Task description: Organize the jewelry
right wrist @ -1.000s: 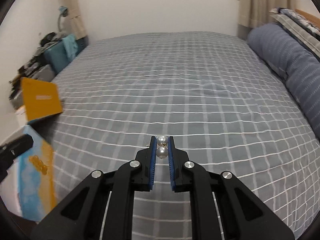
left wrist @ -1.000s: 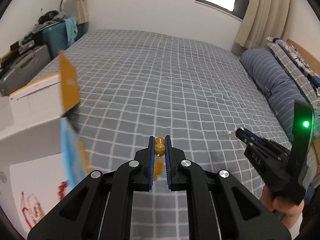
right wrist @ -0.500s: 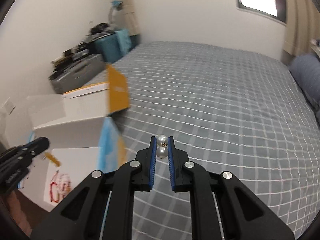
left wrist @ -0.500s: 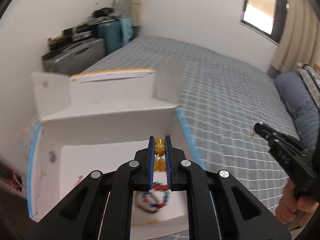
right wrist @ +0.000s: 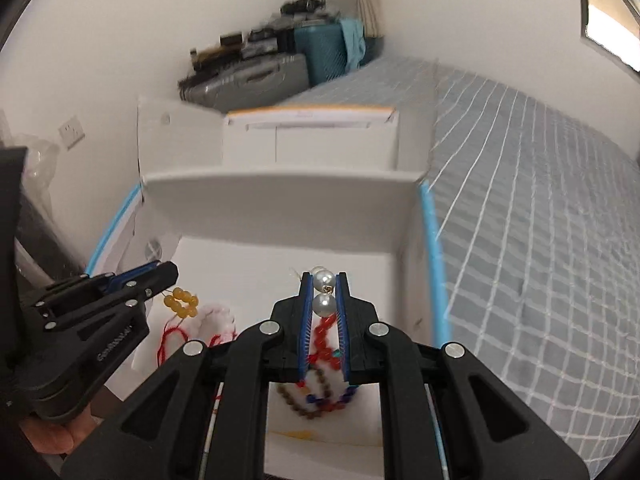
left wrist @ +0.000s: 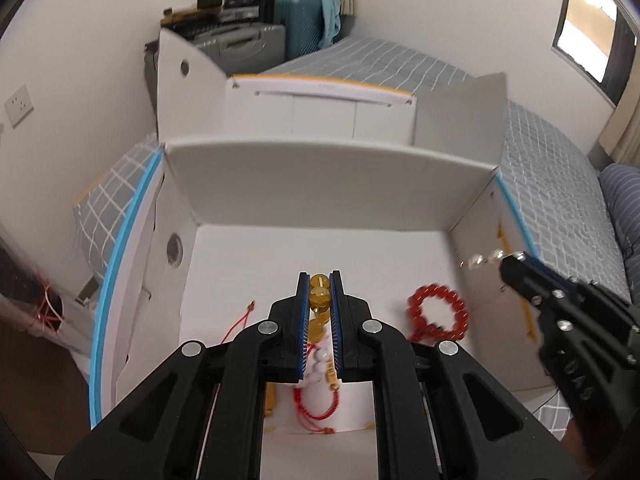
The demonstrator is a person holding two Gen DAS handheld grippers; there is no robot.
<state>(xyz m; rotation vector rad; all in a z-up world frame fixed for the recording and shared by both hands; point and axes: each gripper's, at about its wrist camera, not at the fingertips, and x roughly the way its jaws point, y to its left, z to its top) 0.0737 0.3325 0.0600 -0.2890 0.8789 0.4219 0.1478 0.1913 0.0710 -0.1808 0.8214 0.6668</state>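
My left gripper (left wrist: pixel 319 280) is shut on a yellow bead bracelet (left wrist: pixel 319 295) and hangs over the open white cardboard box (left wrist: pixel 320 184). My right gripper (right wrist: pixel 323 280) is shut on a pearl piece (right wrist: pixel 323 304) and hovers above the same box (right wrist: pixel 280 196). In the left wrist view the right gripper (left wrist: pixel 508 262) comes in from the right with the pearls (left wrist: pixel 486 259) at its tip. In the right wrist view the left gripper (right wrist: pixel 170 276) enters from the left, yellow beads (right wrist: pixel 182 301) dangling. On the box floor lie a red bead bracelet (left wrist: pixel 438 312), a white bead bracelet (left wrist: pixel 320 364) on red cord, and more beaded strands (right wrist: pixel 320 384).
The box stands at the corner of a bed with a grey checked cover (right wrist: pixel 540 220). Its flaps stand up at the back (left wrist: pixel 320 114). Suitcases and clutter (left wrist: pixel 256 36) sit by the wall behind. A wall socket (left wrist: pixel 18 106) is at the left.
Both grippers swung left from over the bed to above the open box, still shut on their pieces. The box floor with its bracelets has come into view under them.
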